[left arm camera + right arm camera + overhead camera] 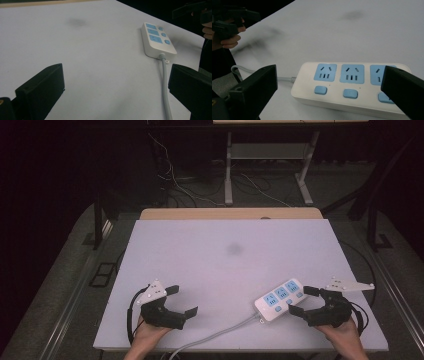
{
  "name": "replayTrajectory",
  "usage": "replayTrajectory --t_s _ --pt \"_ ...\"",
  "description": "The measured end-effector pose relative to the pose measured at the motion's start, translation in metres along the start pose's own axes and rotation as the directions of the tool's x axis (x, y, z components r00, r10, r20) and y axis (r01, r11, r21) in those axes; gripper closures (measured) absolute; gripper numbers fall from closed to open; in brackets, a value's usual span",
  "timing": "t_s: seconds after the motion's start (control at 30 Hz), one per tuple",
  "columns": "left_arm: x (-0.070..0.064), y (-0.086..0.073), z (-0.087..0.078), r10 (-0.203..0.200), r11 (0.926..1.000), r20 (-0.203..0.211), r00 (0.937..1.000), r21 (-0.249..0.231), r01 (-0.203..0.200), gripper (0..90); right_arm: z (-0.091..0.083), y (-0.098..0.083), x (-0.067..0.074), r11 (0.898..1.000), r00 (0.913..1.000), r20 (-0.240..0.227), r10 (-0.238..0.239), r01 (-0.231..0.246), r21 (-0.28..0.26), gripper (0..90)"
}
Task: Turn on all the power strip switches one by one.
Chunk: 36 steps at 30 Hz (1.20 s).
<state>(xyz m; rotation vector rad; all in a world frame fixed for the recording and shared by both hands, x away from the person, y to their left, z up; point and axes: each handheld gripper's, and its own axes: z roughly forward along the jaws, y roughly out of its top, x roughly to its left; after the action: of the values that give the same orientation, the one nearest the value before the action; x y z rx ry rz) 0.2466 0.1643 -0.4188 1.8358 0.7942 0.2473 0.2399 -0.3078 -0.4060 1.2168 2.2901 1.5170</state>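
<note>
Power strip (pixel 280 298) lies flat, slanting, cord end away from the wide-open right gripper (pixel 304 300); left gripper (pixel 182 301) open too.

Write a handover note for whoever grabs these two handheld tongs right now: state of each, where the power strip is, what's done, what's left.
Left tongs: open, holding nothing, near the front left of the white table.
Right tongs: open, holding nothing, right beside the white three-socket power strip with blue outlets and buttons, jaws either side of its near end.
Strip lies flat at front right; its grey cable runs off the front edge.
Done: nothing gripped yet.
Left: probably closing on the strip.
</note>
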Motion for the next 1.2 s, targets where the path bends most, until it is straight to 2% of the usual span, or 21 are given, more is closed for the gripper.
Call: replayTrajectory --t_s 0.23,0.53,1.2 --pt "-0.001 -0.001 0.002 0.005 1.0 -0.002 1.0 0.007 -0.005 0.0 0.002 0.0 0.002 0.999 0.9999 -0.002 -0.016 0.016 0.033 0.8" --pt "-0.002 -0.001 0.001 0.005 1.0 -0.006 1.0 0.006 -0.005 0.0 -0.001 0.002 0.002 0.999 0.9999 0.001 -0.011 0.011 0.046 0.8" --pt "-0.002 -0.002 0.0 0.007 0.9999 -0.008 0.9999 0.012 -0.007 0.0 -0.006 0.016 -0.003 0.992 0.9992 -0.012 -0.037 0.039 0.122 0.8"
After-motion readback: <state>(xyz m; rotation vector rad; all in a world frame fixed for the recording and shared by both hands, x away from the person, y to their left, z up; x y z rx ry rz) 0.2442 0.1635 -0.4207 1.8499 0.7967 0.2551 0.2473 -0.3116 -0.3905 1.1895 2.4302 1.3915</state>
